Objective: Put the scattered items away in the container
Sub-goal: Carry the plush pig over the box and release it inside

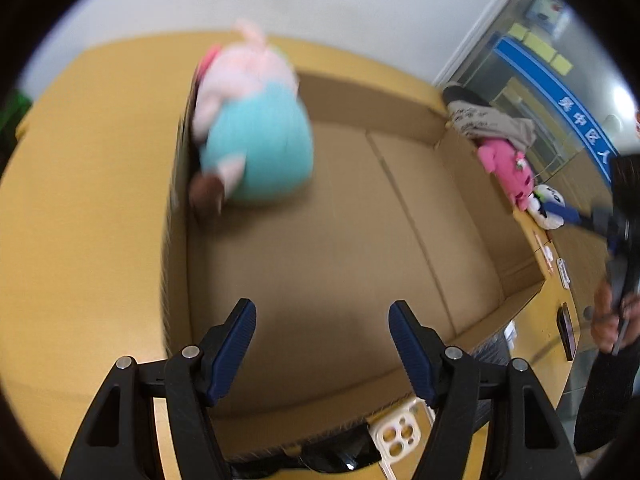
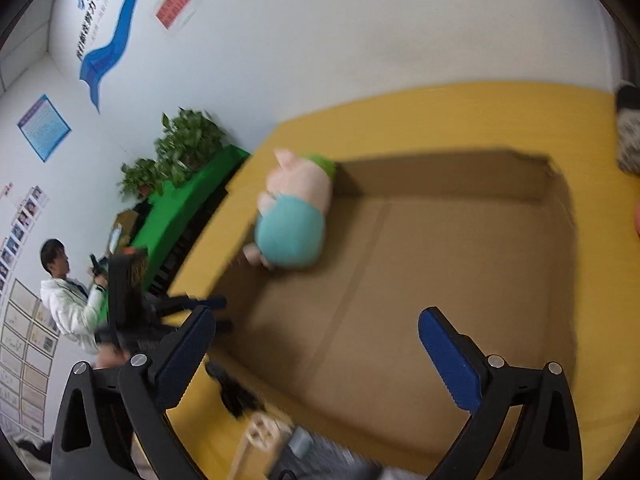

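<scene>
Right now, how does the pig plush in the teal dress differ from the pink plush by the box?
The pig plush in the teal dress is inside the cardboard box, against its left wall; the pink plush lies outside on the yellow table, beside the right wall. The teal-dressed one looks bulkier and rounder, pale pink and teal; the pink plush looks smaller and bright pink all over. Both are soft toys, and no gripper touches either.

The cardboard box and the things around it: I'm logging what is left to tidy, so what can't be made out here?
- Pig plush: motion-blurred in both wrist views; its face is unreadable.
- Pink toy and white toy: small near the left wrist view's right edge, behind the cardboard box wall.
- Phone case: partly hidden by the left gripper.
- Dark item: blurred in the right wrist view.
</scene>
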Available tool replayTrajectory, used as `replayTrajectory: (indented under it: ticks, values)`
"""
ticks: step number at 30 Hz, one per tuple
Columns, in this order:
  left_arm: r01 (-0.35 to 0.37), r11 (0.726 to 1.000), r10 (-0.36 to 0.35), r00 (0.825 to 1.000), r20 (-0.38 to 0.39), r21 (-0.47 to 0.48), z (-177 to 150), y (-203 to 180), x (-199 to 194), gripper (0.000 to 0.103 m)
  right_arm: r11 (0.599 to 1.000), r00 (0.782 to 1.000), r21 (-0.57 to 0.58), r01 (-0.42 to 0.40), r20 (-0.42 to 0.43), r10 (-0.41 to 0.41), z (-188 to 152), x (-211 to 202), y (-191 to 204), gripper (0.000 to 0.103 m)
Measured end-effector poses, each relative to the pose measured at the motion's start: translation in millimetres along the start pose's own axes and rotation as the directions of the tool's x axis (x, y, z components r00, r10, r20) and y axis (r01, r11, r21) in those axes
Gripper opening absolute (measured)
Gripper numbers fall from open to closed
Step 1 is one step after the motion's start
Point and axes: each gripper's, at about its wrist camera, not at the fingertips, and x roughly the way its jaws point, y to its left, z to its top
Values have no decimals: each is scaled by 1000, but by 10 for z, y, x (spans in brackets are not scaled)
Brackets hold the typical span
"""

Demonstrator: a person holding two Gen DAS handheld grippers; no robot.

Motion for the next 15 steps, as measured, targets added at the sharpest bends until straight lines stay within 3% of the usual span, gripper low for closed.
replayTrajectory:
  ticks: [1,6,7,8,11,15]
  values:
    - [-37,999,37,999,25,26,-105,-82,-241,69,999,999,18,34,-27,-34,-200,-25,-127,103]
    - [-11,999,12,999,40,-35,-365,31,-431,68,973,980,143,182,-104,-168,-720,-34,-797,102]
    - [-1,999,3,999,43,-46,-393,14,-432,68,971,980,151,185,-99,-171,-783,-61,-879,92]
    - [-9,999,11,999,42,-46,-439,-18,-409,68,976,983,132,176,-76,-167,-815,-93,-898,91]
    - [-71,997,71,997,36,-8,-583,-189,-371,68,977,980,83,197,-58,-193,-900,-171,-935,87]
    - [-183,983,181,981,63,32,-747,-391,-355,69,969,969,45,244,-48,-242,-938,-216,-906,89]
